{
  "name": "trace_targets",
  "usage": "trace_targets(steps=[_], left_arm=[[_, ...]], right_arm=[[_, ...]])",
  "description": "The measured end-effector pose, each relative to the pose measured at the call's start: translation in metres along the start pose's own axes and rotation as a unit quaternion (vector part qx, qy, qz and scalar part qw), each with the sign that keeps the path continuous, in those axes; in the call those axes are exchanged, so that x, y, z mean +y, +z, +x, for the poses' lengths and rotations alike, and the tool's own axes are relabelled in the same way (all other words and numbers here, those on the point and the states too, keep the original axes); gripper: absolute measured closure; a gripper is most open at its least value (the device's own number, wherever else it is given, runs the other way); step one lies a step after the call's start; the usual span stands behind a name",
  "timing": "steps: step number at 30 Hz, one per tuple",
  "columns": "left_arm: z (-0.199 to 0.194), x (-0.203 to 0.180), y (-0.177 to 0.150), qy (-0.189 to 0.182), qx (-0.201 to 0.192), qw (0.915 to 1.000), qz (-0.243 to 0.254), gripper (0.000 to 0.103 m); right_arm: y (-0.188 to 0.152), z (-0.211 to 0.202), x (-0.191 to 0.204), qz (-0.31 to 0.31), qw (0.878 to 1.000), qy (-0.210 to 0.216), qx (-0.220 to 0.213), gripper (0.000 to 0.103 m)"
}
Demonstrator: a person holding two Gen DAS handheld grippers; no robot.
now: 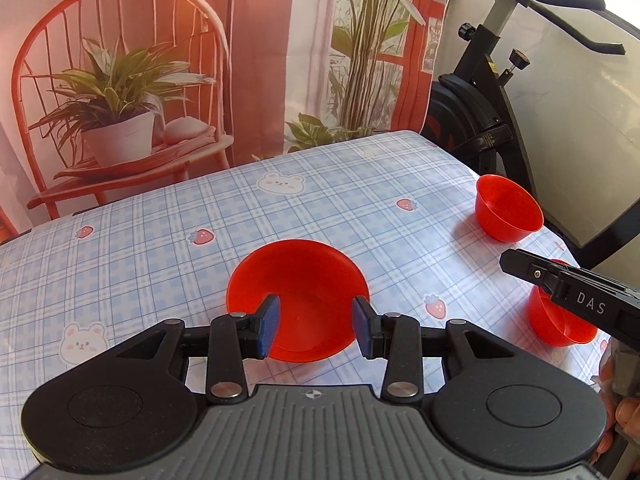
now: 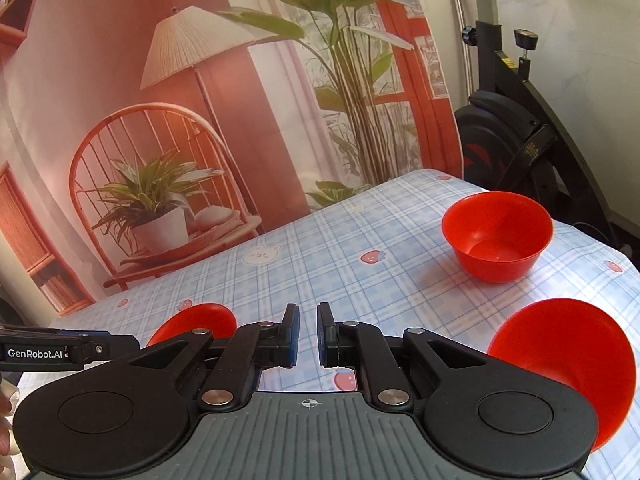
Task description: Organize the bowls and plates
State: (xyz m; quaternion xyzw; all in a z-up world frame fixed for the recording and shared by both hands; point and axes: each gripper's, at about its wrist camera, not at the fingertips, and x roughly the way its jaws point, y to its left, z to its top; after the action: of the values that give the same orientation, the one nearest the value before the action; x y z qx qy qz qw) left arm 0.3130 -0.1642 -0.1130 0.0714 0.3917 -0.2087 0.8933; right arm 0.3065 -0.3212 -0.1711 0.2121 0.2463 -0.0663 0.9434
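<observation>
A red plate (image 1: 298, 292) lies on the checked tablecloth in the left wrist view. My left gripper (image 1: 316, 330) is open, its pads either side of the plate's near rim and just above it, holding nothing. A red bowl (image 1: 507, 208) stands at the far right, and a second red bowl (image 1: 558, 322) sits nearer, partly behind the right gripper's body (image 1: 576, 292). In the right wrist view my right gripper (image 2: 308, 336) has a narrow gap and is empty over bare cloth. There the far bowl (image 2: 498, 236), the near bowl (image 2: 572, 360) and the plate's edge (image 2: 200, 320) show.
The table (image 1: 160, 240) has a blue checked cloth with bears and strawberries. A printed backdrop (image 1: 160, 60) hangs behind its far edge. An exercise bike (image 1: 492, 112) stands past the table's right edge. The left gripper's body (image 2: 52, 352) shows at the left.
</observation>
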Motion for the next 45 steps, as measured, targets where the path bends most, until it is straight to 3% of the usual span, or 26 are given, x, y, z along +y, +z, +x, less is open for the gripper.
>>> trace_targets(steps=[9,19,28,38,41,42,45], left_arm=[[0.009,-0.066,0.003,-0.028,0.004,0.9994,0.018,0.062],[0.041,-0.105,-0.005,-0.065,0.008,0.9977,0.015,0.062],[0.067,-0.145,-0.015,-0.133,-0.005,0.9908,0.025,0.053],[0.095,-0.167,-0.025,-0.158,0.025,0.9864,0.040,0.052],[0.102,-0.168,-0.025,-0.161,0.035,0.9856,0.036,0.056],[0.103,-0.169,-0.025,-0.161,0.039,0.9856,0.035,0.069],[0.105,-0.169,-0.024,-0.168,0.043,0.9844,0.031,0.080]], right_arm=[[-0.012,-0.044,-0.069,0.013,0.998,-0.057,-0.026,0.090],[-0.028,-0.067,-0.140,0.066,0.987,-0.141,-0.042,0.087],[-0.040,-0.064,-0.159,0.082,0.985,-0.152,-0.029,0.084],[-0.046,-0.053,-0.163,0.097,0.986,-0.136,-0.016,0.083],[-0.046,-0.051,-0.162,0.098,0.987,-0.128,-0.013,0.084],[-0.046,-0.050,-0.162,0.098,0.987,-0.125,-0.011,0.084],[-0.046,-0.049,-0.160,0.095,0.988,-0.124,-0.008,0.086]])
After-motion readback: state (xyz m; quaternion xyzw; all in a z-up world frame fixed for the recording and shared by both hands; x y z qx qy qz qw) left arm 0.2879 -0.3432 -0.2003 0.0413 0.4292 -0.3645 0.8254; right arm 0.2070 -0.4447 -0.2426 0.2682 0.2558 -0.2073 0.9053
